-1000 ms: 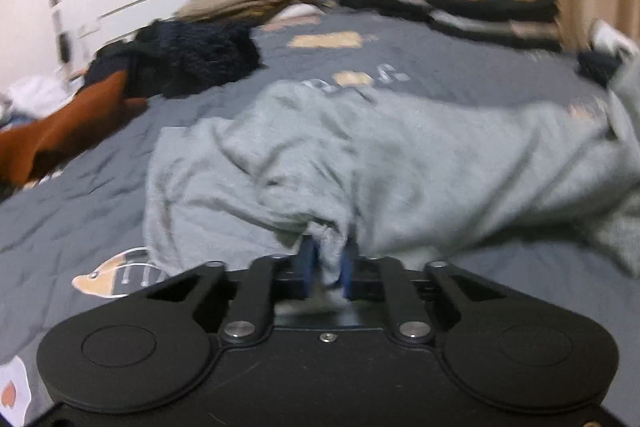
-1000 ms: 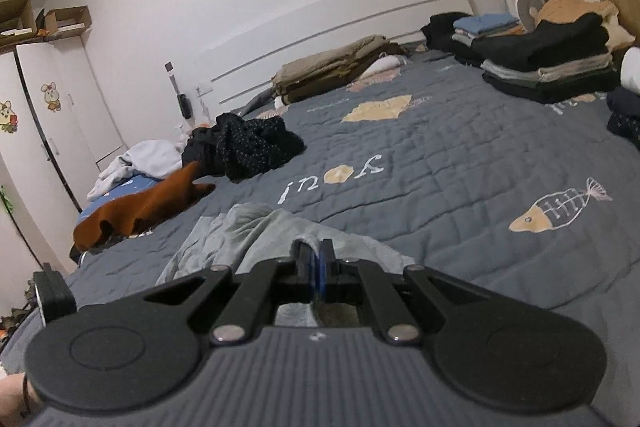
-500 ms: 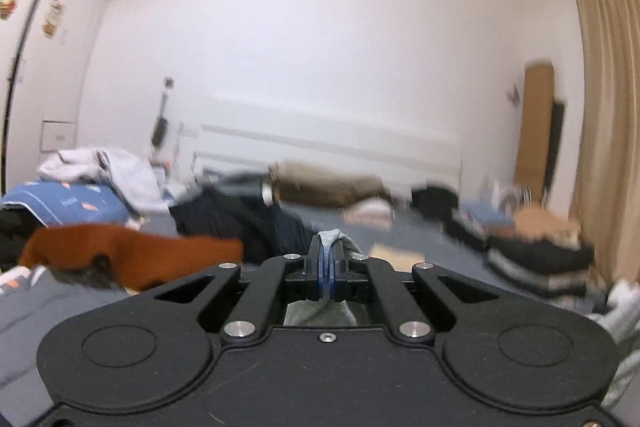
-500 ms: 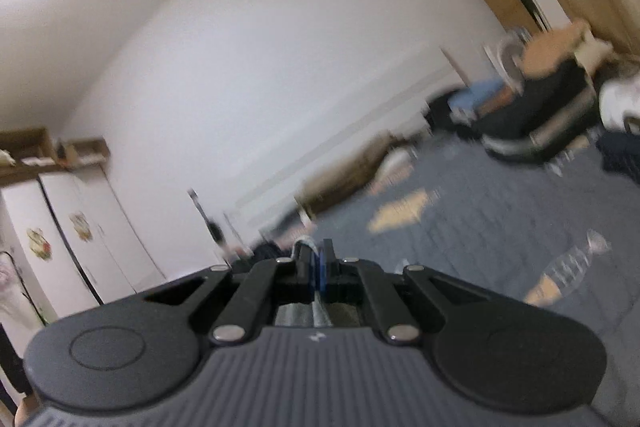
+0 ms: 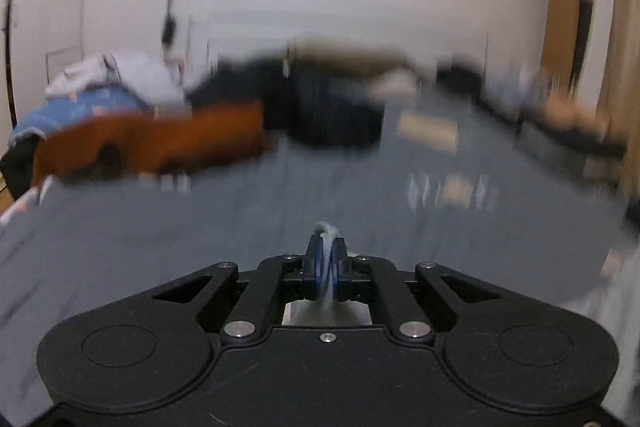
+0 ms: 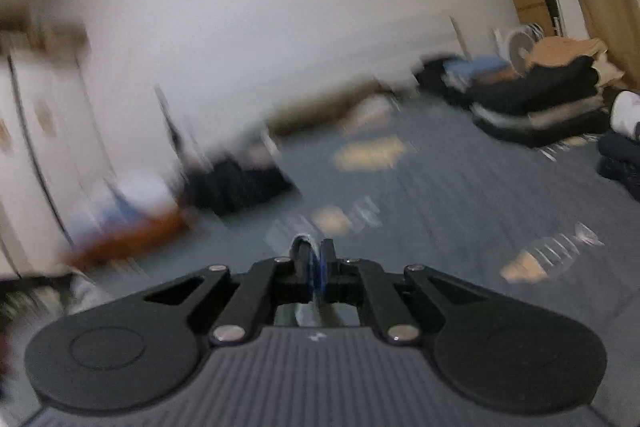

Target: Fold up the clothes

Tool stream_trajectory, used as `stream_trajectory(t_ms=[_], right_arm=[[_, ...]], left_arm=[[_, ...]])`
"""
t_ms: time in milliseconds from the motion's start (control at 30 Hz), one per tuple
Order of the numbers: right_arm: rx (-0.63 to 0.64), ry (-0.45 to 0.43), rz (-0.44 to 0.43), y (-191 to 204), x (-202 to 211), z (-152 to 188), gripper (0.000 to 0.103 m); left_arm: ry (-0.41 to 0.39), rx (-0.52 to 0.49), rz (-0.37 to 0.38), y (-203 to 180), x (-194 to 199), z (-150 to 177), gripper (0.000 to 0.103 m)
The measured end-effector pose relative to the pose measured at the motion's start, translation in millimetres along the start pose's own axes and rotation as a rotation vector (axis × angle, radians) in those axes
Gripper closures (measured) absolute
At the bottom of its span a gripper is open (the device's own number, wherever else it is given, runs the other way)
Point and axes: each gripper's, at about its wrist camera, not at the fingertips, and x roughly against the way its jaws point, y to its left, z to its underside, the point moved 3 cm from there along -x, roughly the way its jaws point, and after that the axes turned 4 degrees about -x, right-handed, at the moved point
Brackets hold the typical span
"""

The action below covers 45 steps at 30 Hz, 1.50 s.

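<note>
The left gripper (image 5: pixel 329 259) has its blue-padded fingers (image 5: pixel 319 261) pressed together on a fold of the light grey soft knit garment (image 5: pixel 326 231), a small tuft of which pokes up above the pads while the rest drops out of sight below the tool. The right gripper (image 6: pixel 314 263) looks to be pinched on a thin edge of the same grey cloth (image 6: pixel 301 238), though heavy blur makes that hard to confirm. Both tools point out over the dark grey quilted bedspread with printed cartoon patches (image 6: pixel 460 195), so the garment seems to hang between them above the bed. To do this step well, I judge that both pinches should hold firm and level, with the span between them taut enough to shake out creases, and the cloth should come down flat on the bare middle of the quilt. It should land well apart from the loose rust-orange garment (image 5: pixel 152 139) and dark heap (image 5: pixel 328 107) at the left, and from the neat stack of folded dark clothes (image 6: pixel 540 107) at the right.
</note>
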Motion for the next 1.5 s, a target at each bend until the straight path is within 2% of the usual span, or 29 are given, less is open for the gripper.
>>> stream_trajectory(t_ms=[33, 67, 133, 167, 200, 233, 300, 367, 467, 567, 667, 833, 900, 1000, 1067, 1100, 1167, 1233, 1433, 1500], right_arm=[[0.038, 0.051, 0.048, 1, -15, 7, 0.097], [0.047, 0.073, 0.056, 1, -18, 9, 0.097], [0.051, 0.079, 0.031, 1, -13, 8, 0.097], [0.056, 0.066, 0.006, 2, -8, 5, 0.093], [0.066, 0.054, -0.013, 3, -1, 1, 0.086], [0.075, 0.043, -0.030, 6, 5, -1, 0.082], [0.089, 0.045, -0.091, 11, 15, 0, 0.057], [0.104, 0.051, -0.155, 15, 25, 1, 0.051], [0.172, 0.097, -0.245, 31, 35, 12, 0.050], [0.269, 0.167, -0.317, 48, 41, 30, 0.050], [0.345, 0.219, -0.356, 68, 48, 49, 0.050], [0.415, 0.293, -0.423, 88, 56, 75, 0.050], [0.444, 0.313, -0.443, 89, 59, 84, 0.049], [0.481, 0.322, -0.439, 90, 60, 92, 0.048], [0.506, 0.326, -0.434, 91, 60, 97, 0.047], [0.518, 0.329, -0.431, 91, 60, 99, 0.046], [0.542, 0.333, -0.426, 92, 60, 104, 0.044], [0.576, 0.352, -0.446, 95, 57, 111, 0.042], [0.677, 0.376, -0.388, 100, 39, 128, 0.041], [0.690, 0.393, -0.364, 98, 30, 132, 0.042]], left_arm=[[0.017, -0.016, -0.007, 1, -3, 3, 0.095], [0.019, -0.027, -0.013, 2, -1, 2, 0.088], [-0.025, -0.026, -0.007, 4, 9, -3, 0.050], [-0.064, -0.020, -0.005, 6, 17, -7, 0.018], [-0.096, -0.022, 0.009, 5, 25, -10, 0.015], [-0.114, -0.037, 0.042, 2, 30, -13, 0.018], [-0.115, -0.061, 0.104, -3, 37, -16, 0.022], [-0.117, -0.075, 0.149, -11, 45, -10, 0.022], [-0.097, -0.149, 0.189, -26, 52, 3, 0.022], [-0.083, -0.250, 0.190, -42, 61, 19, 0.021], [-0.071, -0.302, 0.185, -52, 72, 32, 0.021], [-0.064, -0.330, 0.183, -56, 92, 49, 0.019], [-0.065, -0.301, 0.194, -55, 98, 60, 0.017], [-0.035, -0.262, 0.193, -51, 101, 83, 0.017], [0.022, -0.267, 0.194, -52, 97, 98, 0.017], [0.046, -0.289, 0.196, -55, 94, 103, 0.017], [0.018, -0.368, 0.191, -64, 92, 105, 0.017], [0.005, -0.397, 0.204, -70, 89, 107, 0.017], [0.075, -0.479, 0.227, -85, 60, 127, 0.017], [0.078, -0.512, 0.206, -87, 53, 131, 0.017]])
